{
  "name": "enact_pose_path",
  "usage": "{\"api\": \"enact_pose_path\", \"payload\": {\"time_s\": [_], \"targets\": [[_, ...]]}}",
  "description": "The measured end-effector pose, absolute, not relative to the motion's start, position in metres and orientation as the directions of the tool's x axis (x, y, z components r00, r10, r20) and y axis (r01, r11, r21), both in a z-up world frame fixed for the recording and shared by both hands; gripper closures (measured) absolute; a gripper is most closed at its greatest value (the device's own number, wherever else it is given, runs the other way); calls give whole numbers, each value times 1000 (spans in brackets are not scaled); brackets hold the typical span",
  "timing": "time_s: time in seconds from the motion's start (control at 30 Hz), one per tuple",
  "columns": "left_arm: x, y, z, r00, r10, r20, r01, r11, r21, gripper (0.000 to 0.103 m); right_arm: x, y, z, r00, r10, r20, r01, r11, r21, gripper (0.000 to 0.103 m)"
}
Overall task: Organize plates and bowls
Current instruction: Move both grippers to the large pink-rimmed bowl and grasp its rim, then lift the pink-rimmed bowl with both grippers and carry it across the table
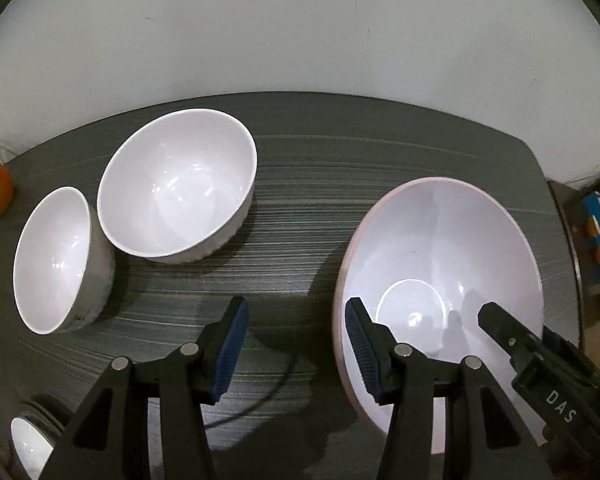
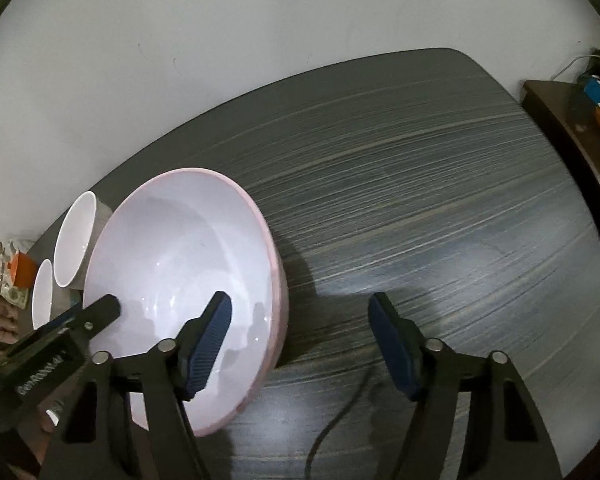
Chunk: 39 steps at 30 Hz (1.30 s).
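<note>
The table point(image 1: 300, 152) has a dark, streaked wood-grain top with rounded corners. Directly on it stand a large pink-rimmed bowl point(image 1: 440, 248), a medium white bowl point(image 1: 180, 184) and a small white bowl point(image 1: 56, 256), all upright. A thin dark cable point(image 2: 332, 432) lies across the near edge.

Left tool point(image 1: 296, 344) angled steeply down, jaws apart, empty; right tool point(image 2: 300, 340) likewise.

The counter point(image 1: 300, 168) carries three bowls. The large bowl point(image 1: 440, 264) sits at the right in the left wrist view. The medium bowl point(image 1: 176, 184) stands well apart to its left, with the small bowl point(image 1: 52, 260) just beside it, further left.
</note>
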State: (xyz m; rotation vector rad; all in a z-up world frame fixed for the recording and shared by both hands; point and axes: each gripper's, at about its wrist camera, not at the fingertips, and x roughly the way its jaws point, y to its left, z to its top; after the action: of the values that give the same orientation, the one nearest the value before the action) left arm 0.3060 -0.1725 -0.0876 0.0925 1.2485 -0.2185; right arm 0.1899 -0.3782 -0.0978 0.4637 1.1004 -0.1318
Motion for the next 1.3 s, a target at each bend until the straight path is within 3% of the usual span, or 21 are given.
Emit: {"api": "enact_pose_path", "payload": {"time_s": [0.1,0.17,0.33,0.4,0.97,1.3], "targets": [[308,-174,-92,304,-102,-947,222,975,-33,53,193,-376,-101,455,138,-880,322,896,307,47],[309,-175,-94,301,-126,-945,236,970,-54,66,194,-373,-104,447,158,-880,314,894,320,54],[308,-181,-92,299,-150,-942,269,961,-67,84,192,-367,-109,434,169,-885,312,893,324,72],[307,-182,-91,299,-151,-942,277,959,-66,90,191,-363,-109,429,169,-887,307,897,319,86],[266,-185,-59,354,-130,-926,266,963,-34,93,166,-364,-82,442,193,-876,289,894,343,89],[222,-143,-34,380,-116,-918,232,972,-26,93,130,-358,-69,455,214,-864,256,898,358,89]]}}
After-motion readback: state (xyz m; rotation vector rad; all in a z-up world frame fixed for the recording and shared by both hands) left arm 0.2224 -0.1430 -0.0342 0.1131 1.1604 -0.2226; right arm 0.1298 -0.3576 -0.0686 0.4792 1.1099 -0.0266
